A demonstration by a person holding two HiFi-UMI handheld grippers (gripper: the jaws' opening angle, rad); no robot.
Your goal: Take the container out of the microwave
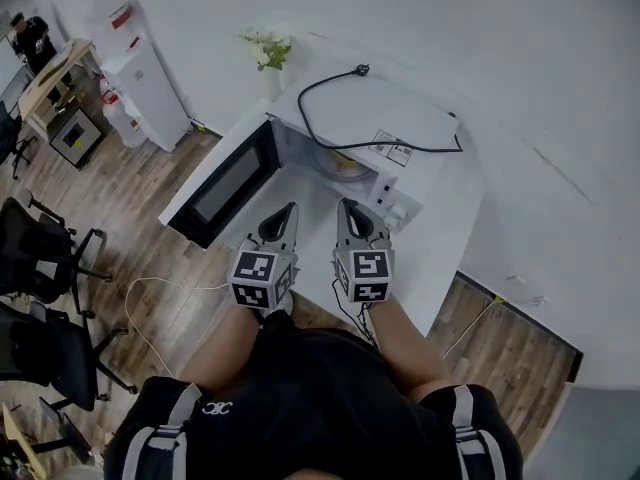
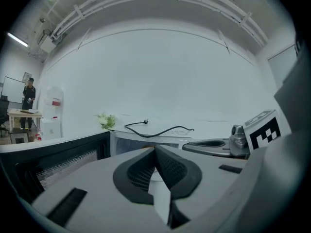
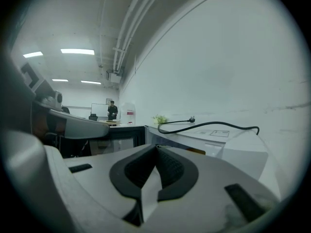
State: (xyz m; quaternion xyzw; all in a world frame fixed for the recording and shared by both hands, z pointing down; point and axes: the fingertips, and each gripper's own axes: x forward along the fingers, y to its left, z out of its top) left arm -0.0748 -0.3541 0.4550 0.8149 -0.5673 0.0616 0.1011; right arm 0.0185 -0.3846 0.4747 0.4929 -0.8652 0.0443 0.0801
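Nearest, left gripper (image 1: 291, 208) and right gripper (image 1: 344, 205) side by side, jaws of both clenched on nothing; just beyond, on white tabletop (image 1: 440, 258), microwave (image 1: 400, 118) with door (image 1: 225, 183) swung open leftward, container (image 1: 342, 164) inside cavity, black power cable (image 1: 330, 78) looped on top.

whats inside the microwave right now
Through the open door, only the rim of a yellowish container shows in the microwave; its top covers the rest of the cavity.
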